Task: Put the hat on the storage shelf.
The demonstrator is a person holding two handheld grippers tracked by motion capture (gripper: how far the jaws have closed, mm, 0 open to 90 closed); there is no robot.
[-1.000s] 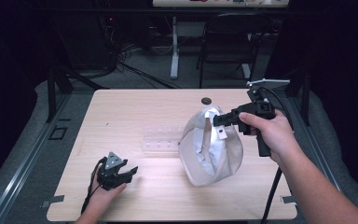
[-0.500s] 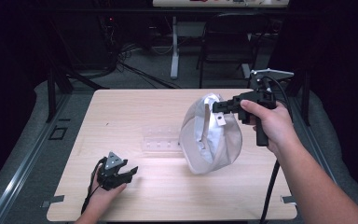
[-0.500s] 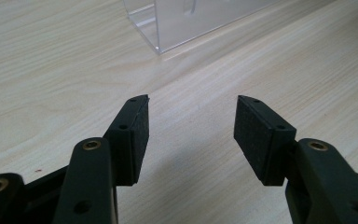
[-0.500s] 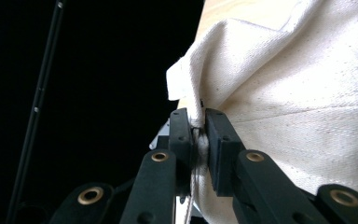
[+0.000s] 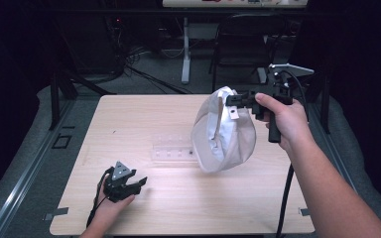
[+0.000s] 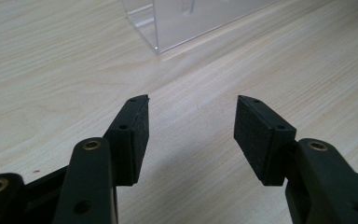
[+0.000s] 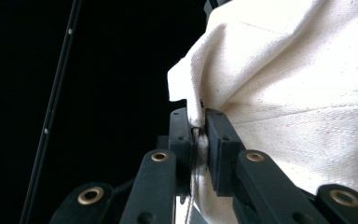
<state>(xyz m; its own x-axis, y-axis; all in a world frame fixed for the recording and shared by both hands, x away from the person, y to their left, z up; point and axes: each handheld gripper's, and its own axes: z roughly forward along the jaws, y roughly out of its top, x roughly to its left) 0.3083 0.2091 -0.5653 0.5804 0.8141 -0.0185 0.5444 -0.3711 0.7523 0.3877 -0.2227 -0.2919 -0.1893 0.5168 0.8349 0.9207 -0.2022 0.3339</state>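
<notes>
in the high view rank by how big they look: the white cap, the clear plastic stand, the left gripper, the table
1. table
2. white cap, held up off the table, so nearness to the camera may enlarge it
3. and 4. clear plastic stand and left gripper look about alike; the stand's faint edges make it hard to rank.

Table (image 5: pixel 129 124): light wood-grain top, rectangular, standing on a grey floor (image 5: pixel 39 148). On it: one clear plastic stand (image 5: pixel 172 151) near the middle, lying flat; the left gripper (image 5: pixel 135 185) resting at the near left corner, jaws apart, held by a hand (image 5: pixel 110 208).
</notes>
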